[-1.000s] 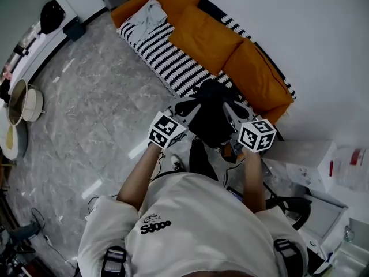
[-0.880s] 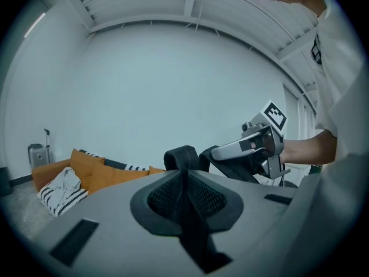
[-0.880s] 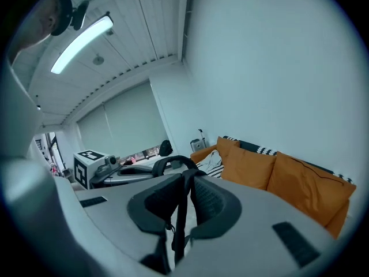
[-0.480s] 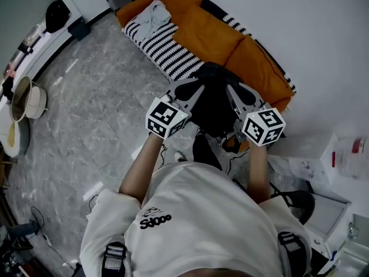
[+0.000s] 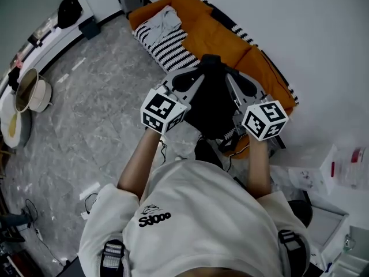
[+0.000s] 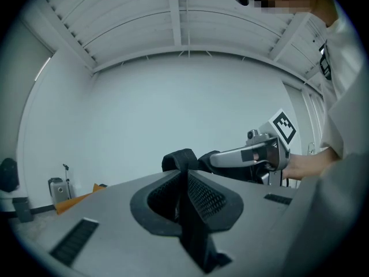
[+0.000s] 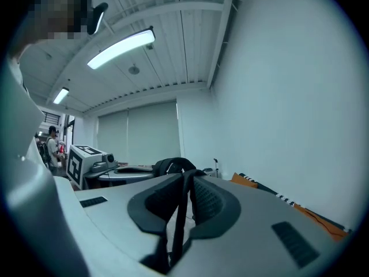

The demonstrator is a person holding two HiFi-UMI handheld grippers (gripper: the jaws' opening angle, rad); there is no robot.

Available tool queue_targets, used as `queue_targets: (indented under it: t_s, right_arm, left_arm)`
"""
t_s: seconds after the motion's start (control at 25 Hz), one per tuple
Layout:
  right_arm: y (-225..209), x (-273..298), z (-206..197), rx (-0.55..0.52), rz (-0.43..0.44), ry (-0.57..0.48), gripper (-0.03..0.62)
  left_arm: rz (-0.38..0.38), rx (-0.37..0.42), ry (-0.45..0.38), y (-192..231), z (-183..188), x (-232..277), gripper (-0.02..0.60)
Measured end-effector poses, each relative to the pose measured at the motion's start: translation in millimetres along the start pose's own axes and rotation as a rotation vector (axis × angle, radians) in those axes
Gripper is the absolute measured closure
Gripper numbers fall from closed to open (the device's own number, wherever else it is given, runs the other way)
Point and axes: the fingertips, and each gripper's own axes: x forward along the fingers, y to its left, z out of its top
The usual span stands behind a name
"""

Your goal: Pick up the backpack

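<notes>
Lifted higher near the sofa (image 5: 216, 36), both forearms reach level; left gripper (image 5: 195, 81) and right gripper (image 5: 232, 84) each pinch a backpack (image 5: 210, 105) strap (image 6: 193, 229).

Two tools, a left tool (image 6: 185, 176) and a right tool (image 7: 187, 179), one backpack (image 5: 210, 105), one sofa (image 5: 226, 38), one person (image 5: 202, 212).
</notes>
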Motion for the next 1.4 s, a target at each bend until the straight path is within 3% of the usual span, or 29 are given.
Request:
queue_targets:
  t_s: [0.68,1.2,1.4]
  right_arm:
    - [36.4,12.6,44.6,-0.054,0.089,-0.062,0.533]
    - [36.1,14.2,40.4,-0.083,0.08,-0.039,0.534]
    - [31.2,7.5,39.1,-0.095,0.08,-0.037,0.534]
  left_arm:
    - [0.048,0.06,-0.054,11.1,54.1,-31.4,0.537]
    - [0.034,0.093,-0.046,8.6,53.4,-26.8,0.536]
    - [0.029,0.072,-0.059,2.7,52.7,-21.8,0.537]
